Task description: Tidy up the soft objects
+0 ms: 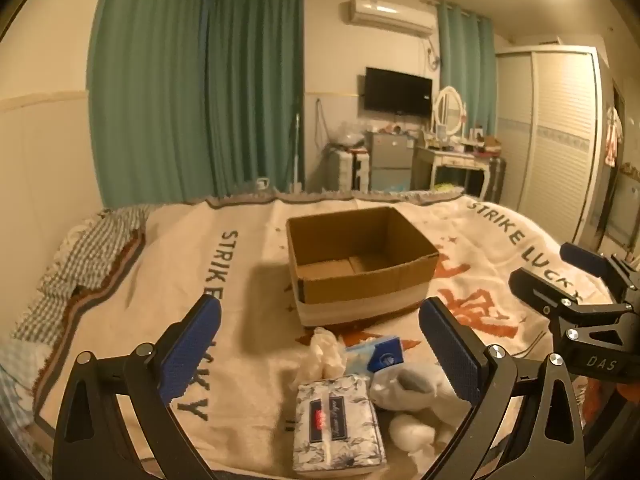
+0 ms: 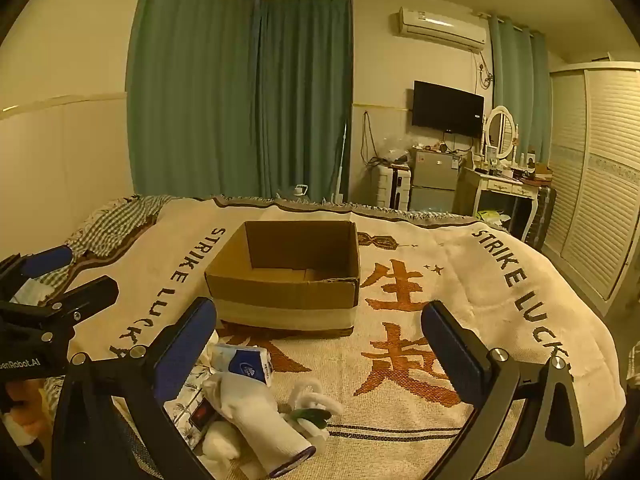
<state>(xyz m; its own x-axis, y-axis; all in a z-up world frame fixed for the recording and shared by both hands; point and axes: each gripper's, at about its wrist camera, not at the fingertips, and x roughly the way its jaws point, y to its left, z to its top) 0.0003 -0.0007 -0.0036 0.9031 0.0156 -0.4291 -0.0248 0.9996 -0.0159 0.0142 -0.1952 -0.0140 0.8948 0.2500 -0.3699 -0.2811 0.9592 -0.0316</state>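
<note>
On a bed spread with a cream woven blanket [image 2: 472, 280] lettered "STRIKE LUCKY" and marked with orange characters, an open brown cardboard box [image 1: 360, 264] with a pale band around its base stands near the middle, its inside bare. Two black handheld grippers with blue finger pads hover low over the near edge of the blanket. The left gripper [image 1: 320, 344] has its fingers spread wide apart, holding nothing; the right gripper [image 2: 320, 344] is likewise spread wide and empty.

Between them and the box lies a small heap of soft things: a rectangular tissue pack in a grey floral wrapper [image 1: 338, 424], a small blue-and-white pocket tissue packet [image 2: 244, 362] just beyond it, a white knitted work glove [image 2: 256, 412] draped across the pile, a crumpled pale translucent plastic bag [image 1: 326, 350], and a white fluffy ball [image 1: 412, 432] beside the glove. A small white plush piece with green trim [image 2: 312, 408] rests just right of the glove. None of these touches the box.

Teal curtains [image 2: 240, 100] hang behind the bed.
</note>
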